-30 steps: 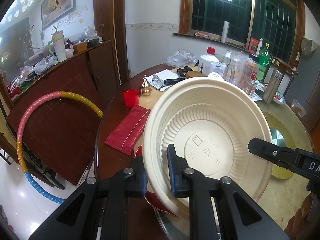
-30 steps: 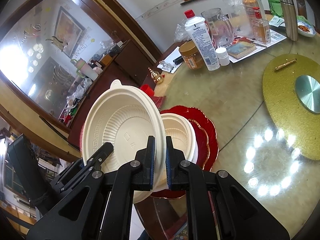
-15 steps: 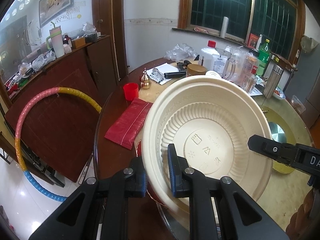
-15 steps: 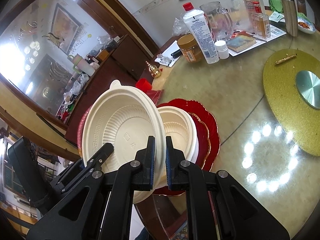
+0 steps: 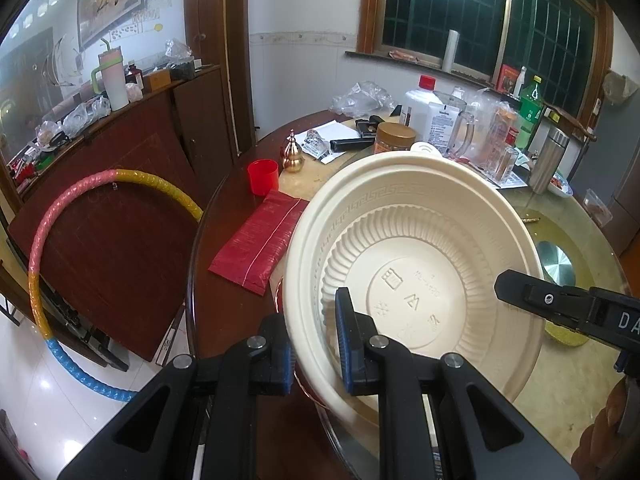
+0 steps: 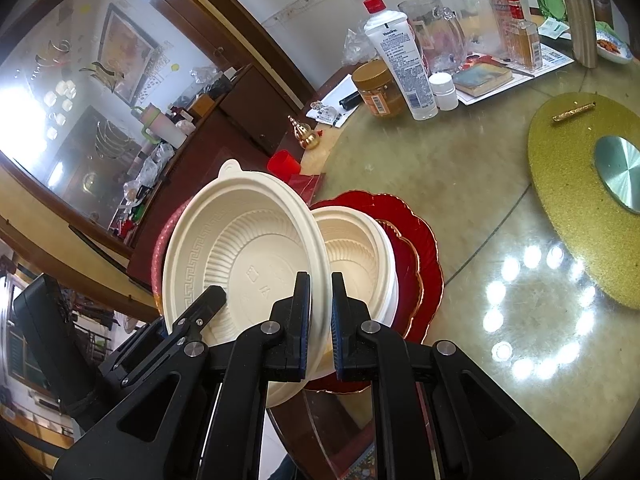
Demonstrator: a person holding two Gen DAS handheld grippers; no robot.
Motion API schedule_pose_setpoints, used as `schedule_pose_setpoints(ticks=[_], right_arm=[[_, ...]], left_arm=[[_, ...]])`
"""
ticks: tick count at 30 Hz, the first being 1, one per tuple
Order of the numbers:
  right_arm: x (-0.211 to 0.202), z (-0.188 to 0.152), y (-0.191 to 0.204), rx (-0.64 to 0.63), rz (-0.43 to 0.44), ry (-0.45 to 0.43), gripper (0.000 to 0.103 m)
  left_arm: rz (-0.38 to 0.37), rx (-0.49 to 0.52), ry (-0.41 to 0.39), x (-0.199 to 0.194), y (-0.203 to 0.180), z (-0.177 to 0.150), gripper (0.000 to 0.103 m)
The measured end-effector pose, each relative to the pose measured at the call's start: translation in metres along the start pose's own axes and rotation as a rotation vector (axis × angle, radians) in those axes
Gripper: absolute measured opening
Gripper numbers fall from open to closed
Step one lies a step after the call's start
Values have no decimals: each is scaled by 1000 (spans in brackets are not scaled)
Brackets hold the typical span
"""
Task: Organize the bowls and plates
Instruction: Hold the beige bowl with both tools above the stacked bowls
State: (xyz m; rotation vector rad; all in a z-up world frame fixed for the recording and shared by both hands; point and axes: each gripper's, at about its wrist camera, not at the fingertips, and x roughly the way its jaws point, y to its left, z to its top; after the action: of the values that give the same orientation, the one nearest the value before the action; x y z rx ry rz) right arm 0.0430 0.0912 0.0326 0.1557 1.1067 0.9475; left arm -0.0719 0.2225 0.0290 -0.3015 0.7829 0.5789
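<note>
You are gripping the cream bowl (image 5: 412, 276) with both tongs: your left tongs (image 5: 313, 344) are clenched on its near left rim, and your right tongs (image 6: 320, 320) are pinching the opposite rim. You are holding it tilted above the tabletop (image 6: 460, 184). Just beyond your right tongs, a second bowl (image 6: 356, 252) is sitting on the red plates (image 6: 416, 240).

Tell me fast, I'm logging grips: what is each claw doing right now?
Left claw: closed on the cream bowl's rim.
Right claw: closed on the same bowl's opposite rim.
</note>
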Motion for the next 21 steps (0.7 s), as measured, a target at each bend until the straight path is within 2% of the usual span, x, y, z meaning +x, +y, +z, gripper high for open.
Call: schedule_pose_setpoints(ticks=[21], right_arm=[[19,5,-6,19,-19,40,9]], left_arm=[[-16,-5,58,22,5,3,16]])
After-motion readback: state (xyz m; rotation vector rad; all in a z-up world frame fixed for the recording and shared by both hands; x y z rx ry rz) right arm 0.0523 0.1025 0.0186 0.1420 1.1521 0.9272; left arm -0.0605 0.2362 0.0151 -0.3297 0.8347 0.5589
